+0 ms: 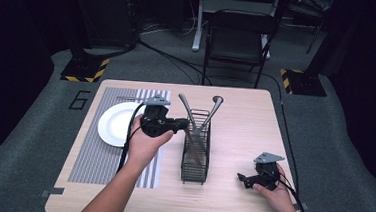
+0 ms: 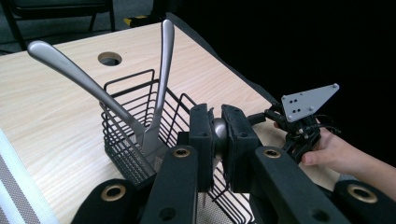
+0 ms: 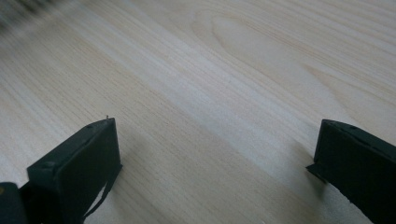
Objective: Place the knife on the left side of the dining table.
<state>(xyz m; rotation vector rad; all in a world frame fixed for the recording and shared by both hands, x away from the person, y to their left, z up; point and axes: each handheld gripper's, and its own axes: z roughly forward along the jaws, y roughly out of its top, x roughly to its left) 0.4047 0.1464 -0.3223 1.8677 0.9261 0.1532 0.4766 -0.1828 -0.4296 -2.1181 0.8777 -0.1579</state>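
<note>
A steel utensil handle (image 2: 219,133) sits clamped between the left gripper (image 2: 218,140) pads, above the black wire caddy (image 1: 195,156) mid-tabletop (image 1: 245,125), which holds two more utensils (image 1: 188,111). The left gripper view reveals a round hole (image 2: 109,59) in the pale wood. The right gripper (image 3: 215,158), jaws wide apart, rests low over bare wood. Beside the tabletop, the grey carpet (image 1: 34,125) bears a "6" (image 1: 79,100).

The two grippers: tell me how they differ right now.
The left gripper is shut on a metal utensil handle above the wire basket; the right gripper is open with nothing between its jaws. The left is raised beside the basket; the right sits low over the bare table. Both are black and hand-held.
</note>
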